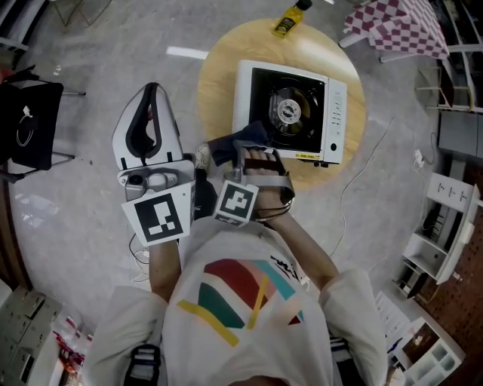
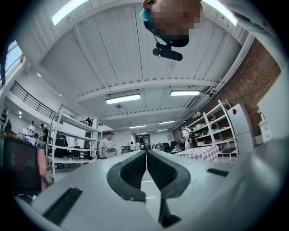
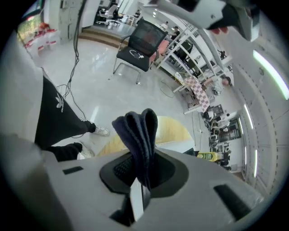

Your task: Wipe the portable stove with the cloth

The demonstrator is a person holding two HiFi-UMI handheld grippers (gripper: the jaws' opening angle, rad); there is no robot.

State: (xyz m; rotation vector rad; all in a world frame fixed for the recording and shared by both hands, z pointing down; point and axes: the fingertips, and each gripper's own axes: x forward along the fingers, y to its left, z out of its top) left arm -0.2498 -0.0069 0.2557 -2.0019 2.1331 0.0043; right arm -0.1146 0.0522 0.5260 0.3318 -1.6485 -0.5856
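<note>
Right hand-held gripper (image 3: 143, 168): jaws clamped on a folded dark blue cloth (image 3: 136, 128), which stands up from between them in a thick bunch.
Cloth, seen from the head view: held at the near left corner of the portable stove (image 1: 290, 113); whether it touches the casing cannot be told.
Left hand-held gripper (image 2: 146, 155): jaws pressed together with nothing between them, aimed up at a white ceiling (image 2: 113, 54) hung with strip lights. In the head view it is raised to the left of the worktop, over the floor.
Portable stove: white casing, black top, a round burner (image 1: 287, 111) in the middle and a control panel along its right side. It sits on a round wooden worktop (image 1: 223, 75).
Yellow bottle (image 1: 290, 19): at the far edge of the worktop, beyond the stove and apart from it.
Person: white T-shirt (image 1: 241, 309) with a coloured graphic, both arms drawn in close to the chest. Black trousers and pale shoes show in the right gripper view.
Floor (image 1: 90, 45): pale grey and glossy, with cables trailing across it.
Black chair (image 1: 30, 124): stands on the floor well to the left of the worktop.
Checked table (image 1: 396, 26): covered in red and white, beyond the worktop to the right.
Shelving (image 1: 445, 226): white units along the right side, with a brick wall behind them in the left gripper view.
</note>
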